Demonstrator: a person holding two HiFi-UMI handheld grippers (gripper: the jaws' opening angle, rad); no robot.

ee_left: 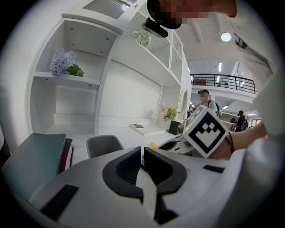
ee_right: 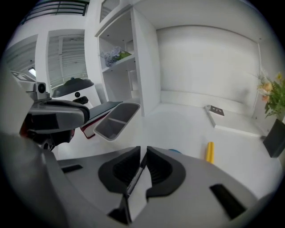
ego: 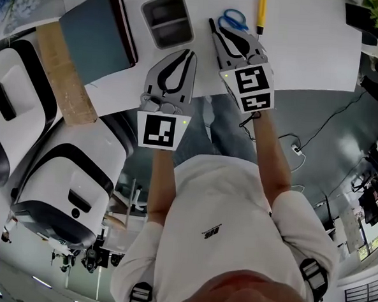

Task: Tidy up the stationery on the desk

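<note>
Nearest, at the table (ego: 297, 51) edge, the person's two arms reach out side by side, each hand holding a gripper. The left gripper (ego: 190, 53) hangs just over the edge with its jaws drawn together and nothing between them; in its own view only a slit shows between the black pads (ee_left: 129, 167). Just beside it at three o'clock, a little farther in, the right gripper (ego: 214, 29) has its jaws pinched on a thin dark stick (ee_right: 135, 176) that runs slantwise back between them; what the stick is I cannot tell. From the left gripper's tips, a grey tray (ego: 167, 19) with two compartments lies near, toward eleven o'clock, with nothing in it. Blue-handled scissors (ego: 234, 18) lie flat right at the right gripper's one o'clock, partly covered by its body. A yellow pen-like stick (ego: 262, 11) lies a bit past them at two o'clock, pointing away from the person. Out at nine o'clock from the tray rests a teal book (ego: 97, 36) with a dark red spine, and by its near edge a long brown board (ego: 62, 75) overhangs the table. Farthest back, at the table's two o'clock corner, stands a dark pot of flowers (ego: 376, 12).
</note>
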